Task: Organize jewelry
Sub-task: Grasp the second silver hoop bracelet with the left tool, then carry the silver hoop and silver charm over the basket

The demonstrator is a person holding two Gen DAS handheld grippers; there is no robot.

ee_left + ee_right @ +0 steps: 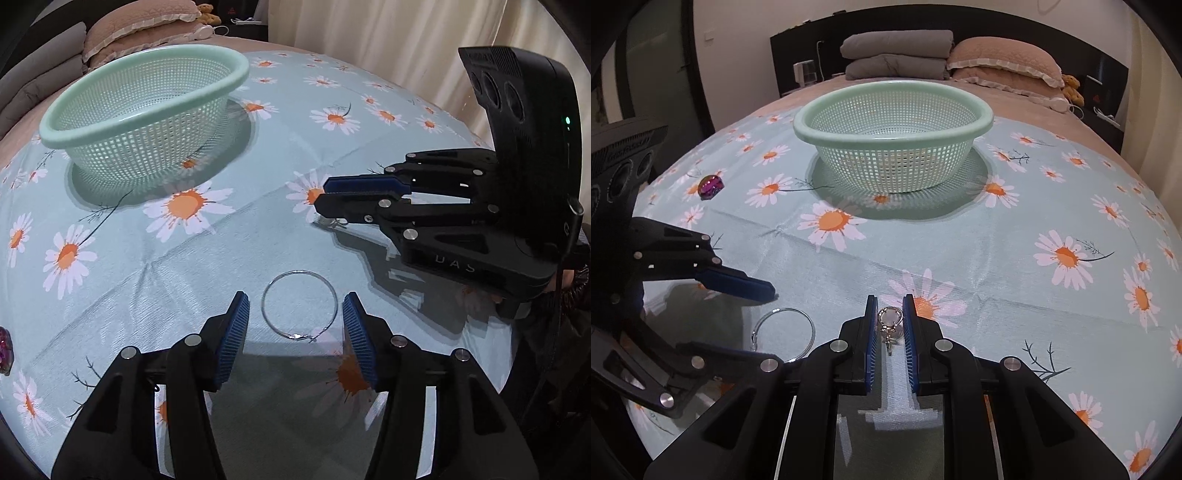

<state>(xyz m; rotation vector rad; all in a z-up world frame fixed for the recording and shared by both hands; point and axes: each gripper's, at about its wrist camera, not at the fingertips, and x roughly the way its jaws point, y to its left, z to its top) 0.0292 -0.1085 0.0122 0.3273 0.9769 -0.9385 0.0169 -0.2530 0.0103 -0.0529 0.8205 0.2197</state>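
A silver hoop earring (299,305) lies flat on the daisy cloth between the fingers of my open left gripper (295,317); neither pad touches it. The hoop also shows in the right wrist view (785,332). My right gripper (890,317) has its jaws closed narrowly around a small silver drop earring (889,320) on the cloth; the pads are at its sides, a thin gap shows. In the left wrist view the right gripper (323,195) is low over that earring (334,221). A mint green basket (892,136) stands behind, empty.
A purple iridescent stone piece (710,186) lies on the cloth at the left, also at the left edge of the left wrist view (5,349). Grey folded blankets (897,55) and a pink pillow (1004,59) are at the bed's head. Curtains (388,40) hang beyond.
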